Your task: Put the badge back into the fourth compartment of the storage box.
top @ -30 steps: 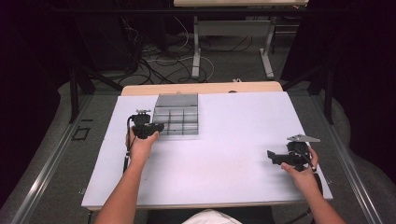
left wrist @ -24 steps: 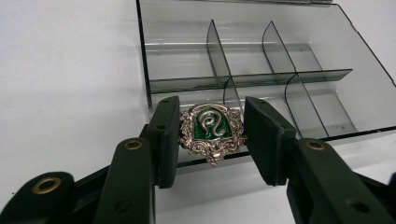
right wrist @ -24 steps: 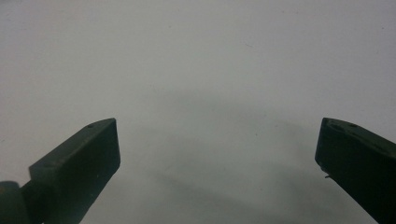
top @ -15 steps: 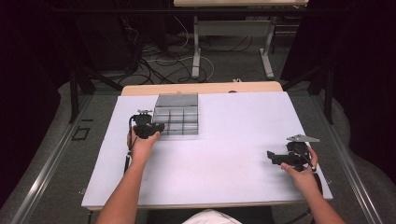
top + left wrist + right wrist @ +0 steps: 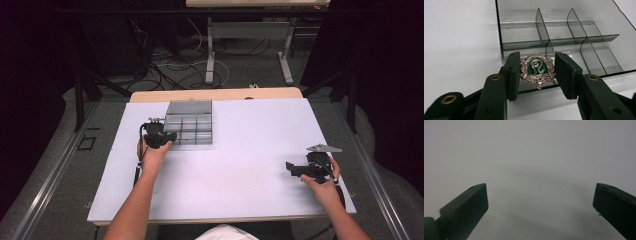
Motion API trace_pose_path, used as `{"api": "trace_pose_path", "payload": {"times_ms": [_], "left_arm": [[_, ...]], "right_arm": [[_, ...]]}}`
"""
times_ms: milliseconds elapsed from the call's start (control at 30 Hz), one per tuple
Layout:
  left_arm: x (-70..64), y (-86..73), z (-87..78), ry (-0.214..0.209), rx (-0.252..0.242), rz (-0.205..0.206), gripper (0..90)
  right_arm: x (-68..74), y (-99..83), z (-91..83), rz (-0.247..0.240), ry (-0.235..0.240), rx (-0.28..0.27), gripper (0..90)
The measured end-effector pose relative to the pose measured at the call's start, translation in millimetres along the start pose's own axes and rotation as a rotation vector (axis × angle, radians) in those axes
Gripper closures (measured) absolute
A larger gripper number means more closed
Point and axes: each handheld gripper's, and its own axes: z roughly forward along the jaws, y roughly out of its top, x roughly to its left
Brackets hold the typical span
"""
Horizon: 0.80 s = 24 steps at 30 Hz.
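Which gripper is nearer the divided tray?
Left. The left gripper is at the divided tray's near left corner, holding a green badge over it. The right gripper is far off, open over bare table.

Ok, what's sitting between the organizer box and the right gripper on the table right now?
Nothing. In the high view, the white tabletop runs bare from the organizer box to the right gripper; the right gripper view shows plain table between its open jaws.
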Motion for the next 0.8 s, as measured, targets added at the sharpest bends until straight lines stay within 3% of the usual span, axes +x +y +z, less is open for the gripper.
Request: {"api": "trace_pose_path", "payload": {"times_ms": [300, 800], "left_arm": [[-0.5, 0.5, -0.1, -0.001, 0.000, 0.000, 56.5], [-1.1, 2.1, -5.6, -0.004, -0.049, 0.000, 50.1]], "right_arm": [[0.3, 0.1, 0.2, 0.000, 0.002, 0.001, 0.0], [-0.3, -0.2, 0.0, 0.002, 0.003, 0.000, 0.0]]}}
